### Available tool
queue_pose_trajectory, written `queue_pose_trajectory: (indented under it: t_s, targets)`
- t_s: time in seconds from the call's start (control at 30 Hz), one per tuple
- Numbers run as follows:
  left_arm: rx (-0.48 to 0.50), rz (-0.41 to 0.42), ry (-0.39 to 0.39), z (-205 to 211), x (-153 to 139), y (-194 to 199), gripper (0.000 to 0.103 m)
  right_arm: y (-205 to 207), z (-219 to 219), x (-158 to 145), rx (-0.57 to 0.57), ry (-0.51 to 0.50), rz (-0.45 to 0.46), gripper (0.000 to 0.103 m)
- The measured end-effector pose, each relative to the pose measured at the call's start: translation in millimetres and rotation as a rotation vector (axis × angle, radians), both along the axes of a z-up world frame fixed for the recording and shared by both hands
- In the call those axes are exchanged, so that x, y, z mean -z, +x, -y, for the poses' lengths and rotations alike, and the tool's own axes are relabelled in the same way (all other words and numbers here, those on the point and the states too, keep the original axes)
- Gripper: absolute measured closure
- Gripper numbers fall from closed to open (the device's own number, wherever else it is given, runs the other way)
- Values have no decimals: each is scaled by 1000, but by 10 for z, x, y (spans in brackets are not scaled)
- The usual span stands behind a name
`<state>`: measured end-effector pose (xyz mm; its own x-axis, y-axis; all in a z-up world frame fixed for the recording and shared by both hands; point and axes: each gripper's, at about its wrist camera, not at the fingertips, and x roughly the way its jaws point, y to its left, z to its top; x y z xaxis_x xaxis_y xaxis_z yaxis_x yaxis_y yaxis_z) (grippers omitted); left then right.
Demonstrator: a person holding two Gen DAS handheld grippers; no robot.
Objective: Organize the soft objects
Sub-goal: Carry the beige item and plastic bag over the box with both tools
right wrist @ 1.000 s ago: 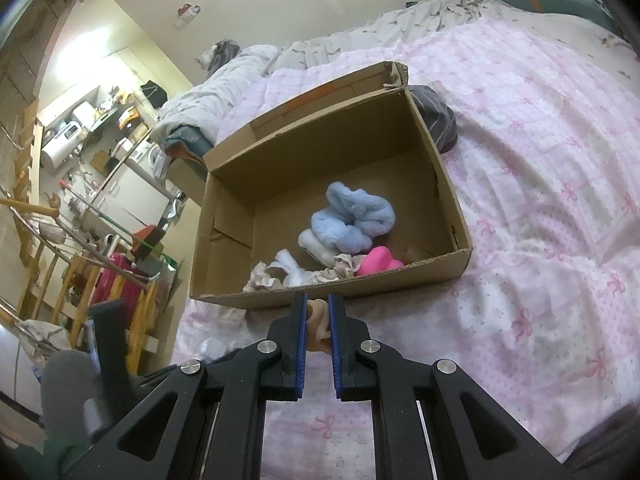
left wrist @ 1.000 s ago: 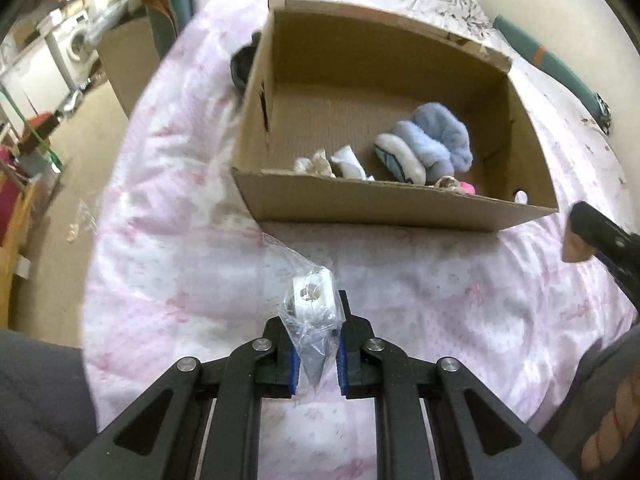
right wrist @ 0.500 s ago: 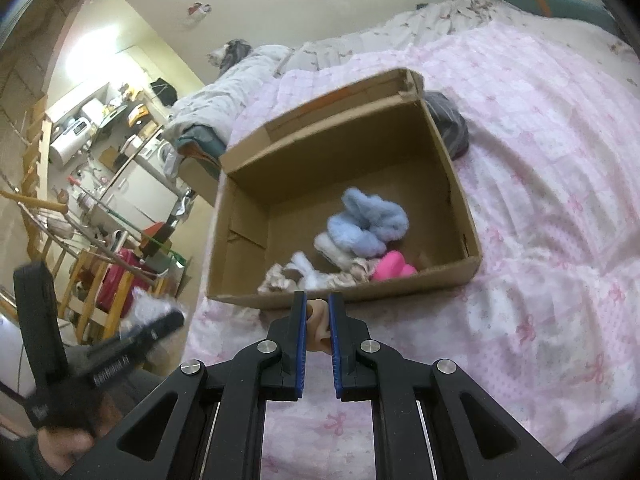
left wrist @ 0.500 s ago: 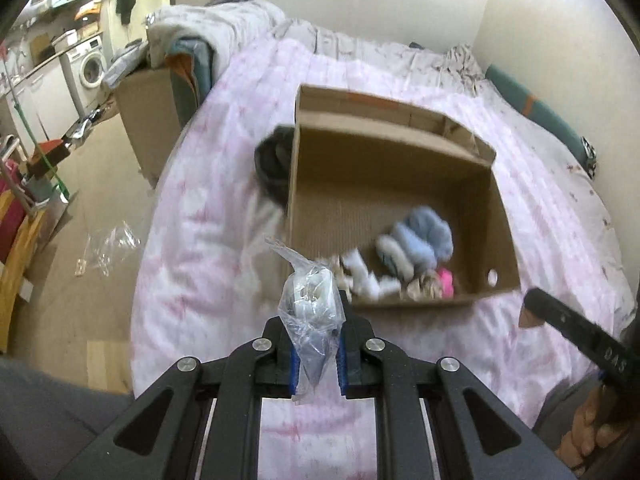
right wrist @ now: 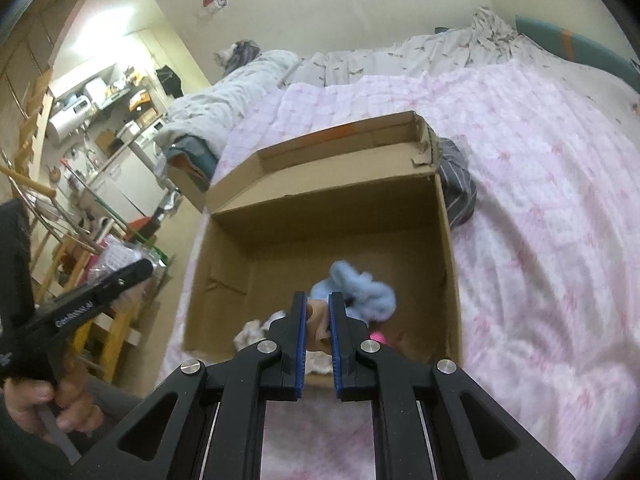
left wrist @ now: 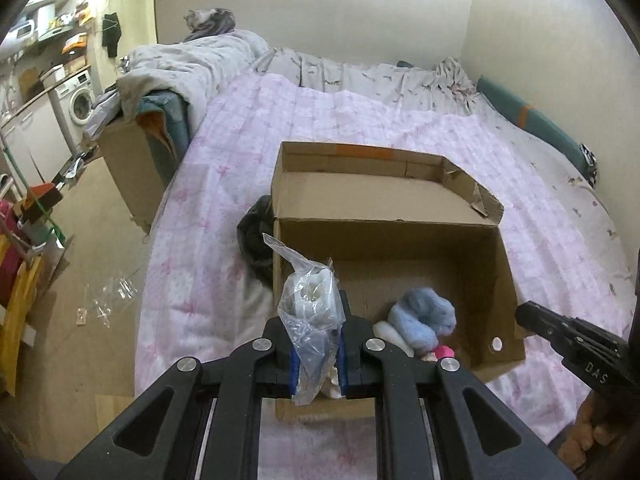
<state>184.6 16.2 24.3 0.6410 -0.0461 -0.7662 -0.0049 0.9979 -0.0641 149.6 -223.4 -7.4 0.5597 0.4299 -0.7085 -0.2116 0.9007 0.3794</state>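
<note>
Pink bedspread [left wrist: 224, 216] carried open cardboard box [left wrist: 504, 280]. Left gripper [left wrist: 317, 354] clenched clear plastic bag [left wrist: 310, 320] (white item inside) above box's near-left edge. Right gripper [right wrist: 318, 344] clamped small tan object [right wrist: 318, 316] over box's near wall. Blue fluffy item [right wrist: 360, 294] lay inside, near wall.

Plastic bag's [left wrist: 312, 320] white contents indistinct; tan object [right wrist: 318, 320] mostly hidden between fingers [right wrist: 299, 340]; box's [right wrist: 448, 264] contents blurred
</note>
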Motion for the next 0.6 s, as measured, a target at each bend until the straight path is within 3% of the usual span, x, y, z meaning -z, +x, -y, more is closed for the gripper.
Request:
queue_pose_trajectory:
  t_s: [0.3,0.37,0.47,0.6]
  targets:
    - [46,-43,16,153,425,173,90,176,25,361,15,-13,-48,91]
    - [100,-39,-2,207,560,164,90,179,48,444,24,-5,-71,91]
    - [121,-33,71,310,720,108,90,161,45,504,28,-21,-78,91]
    - [140,-25,45,340,737,77,90,153,-1,541,19,-47,-85,91]
